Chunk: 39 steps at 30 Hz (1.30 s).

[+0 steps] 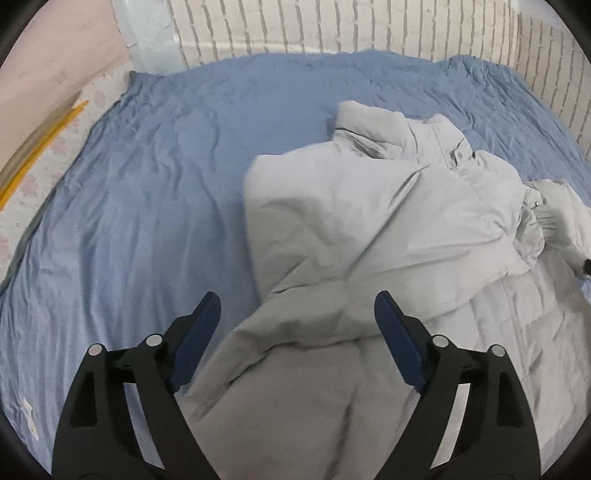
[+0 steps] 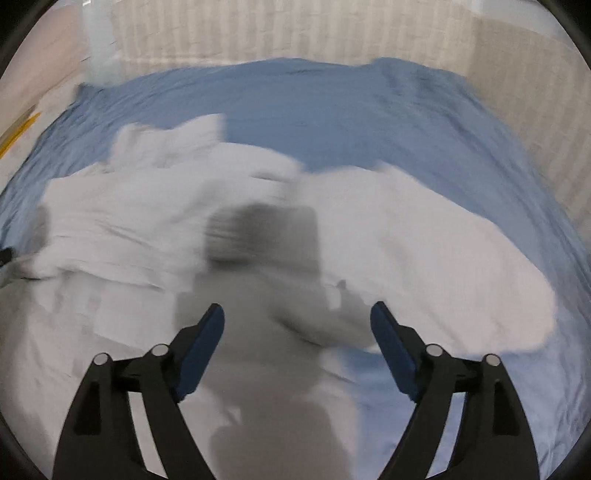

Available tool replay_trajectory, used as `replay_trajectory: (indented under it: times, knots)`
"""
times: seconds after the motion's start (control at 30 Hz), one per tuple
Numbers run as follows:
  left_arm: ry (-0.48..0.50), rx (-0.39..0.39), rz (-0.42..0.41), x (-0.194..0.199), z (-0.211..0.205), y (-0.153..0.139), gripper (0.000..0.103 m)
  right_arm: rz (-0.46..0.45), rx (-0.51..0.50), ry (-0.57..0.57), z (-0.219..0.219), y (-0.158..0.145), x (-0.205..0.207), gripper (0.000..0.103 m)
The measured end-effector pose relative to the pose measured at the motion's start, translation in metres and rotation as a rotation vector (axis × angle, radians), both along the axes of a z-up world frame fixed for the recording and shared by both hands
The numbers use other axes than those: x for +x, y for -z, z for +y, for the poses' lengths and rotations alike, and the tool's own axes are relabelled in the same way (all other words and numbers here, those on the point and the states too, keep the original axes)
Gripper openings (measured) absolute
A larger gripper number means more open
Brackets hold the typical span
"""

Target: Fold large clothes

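while both grippers hung wide open and empty, left gripper (image 1: 297,325) and right gripper (image 2: 297,332), the coat (image 1: 369,221) lay rumpled at centre-right of the left view on the sheet (image 1: 147,184). blur in the right view suggested haste; a rushed grab could bunch layers.

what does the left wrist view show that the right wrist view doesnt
Only the left wrist view is sharp enough to show the collar and snap buttons of the light grey jacket, plus a wide bare stretch of the blue sheet to its left and the open left gripper. Only the right wrist view, which is motion-blurred, shows the open right gripper and a puffy part of the jacket spreading to the right. Both share the jacket lying on the blue sheet, the pale brick wall behind, and neither gripper holding fabric.
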<state>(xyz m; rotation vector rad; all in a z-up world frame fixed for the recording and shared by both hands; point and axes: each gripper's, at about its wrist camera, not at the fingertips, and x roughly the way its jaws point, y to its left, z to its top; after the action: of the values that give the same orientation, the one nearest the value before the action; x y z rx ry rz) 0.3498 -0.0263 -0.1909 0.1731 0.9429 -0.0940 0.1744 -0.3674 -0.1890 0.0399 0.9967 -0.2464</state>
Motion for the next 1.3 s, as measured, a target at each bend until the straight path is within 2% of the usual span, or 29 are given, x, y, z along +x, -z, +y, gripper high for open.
replay_trajectory:
  times: [0.17,0.23,0.3,0.43,0.67,0.73,0.87,1.0,1.07,1.13,1.2,1.27,1.3]
  knots:
    - [-0.018,0.045,0.021,0.001,0.023,0.011,0.086,0.019,0.053,0.24,-0.094,0.013,-0.032,0.085]
    - [-0.039,0.02,0.03,0.003,0.038,0.012,0.086,-0.024,0.086,0.328,-0.128,0.012,-0.044,0.085]
    - [-0.058,0.002,0.033,0.005,0.048,0.011,0.086,-0.028,0.104,0.399,-0.154,0.016,-0.046,0.085]
    - [-0.077,0.01,0.031,0.011,0.056,0.012,0.086,-0.023,0.116,0.481,-0.189,0.026,-0.042,0.085]
    - [-0.068,-0.002,0.029,0.025,0.049,0.011,0.087,-0.093,0.253,0.672,-0.245,0.041,-0.064,0.085]
    - [-0.059,-0.011,0.032,0.03,0.045,0.012,0.088,-0.1,0.274,0.706,-0.258,0.048,-0.068,0.085]
    - [-0.042,0.005,0.037,0.035,0.035,0.013,0.089,-0.056,0.266,0.661,-0.27,0.063,-0.045,0.087]
    - [-0.032,-0.018,0.031,0.035,0.025,0.005,0.089,-0.114,0.358,0.693,-0.283,0.071,-0.033,0.086]
    - [-0.022,-0.015,0.024,0.032,0.021,0.003,0.089,-0.117,0.367,0.695,-0.284,0.075,-0.031,0.084]
    - [-0.011,0.001,0.017,0.031,0.017,0.003,0.089,-0.119,0.343,0.663,-0.281,0.074,-0.028,0.071]
    - [-0.005,0.012,0.021,0.031,0.016,0.004,0.089,-0.125,0.345,0.621,-0.281,0.069,-0.023,0.039]
    - [-0.008,0.014,0.022,0.032,0.018,0.004,0.089,-0.157,0.368,0.58,-0.278,0.059,-0.016,0.022]
    - [-0.013,0.008,0.022,0.032,0.019,0.003,0.089,-0.159,0.354,0.57,-0.275,0.055,-0.016,0.018]
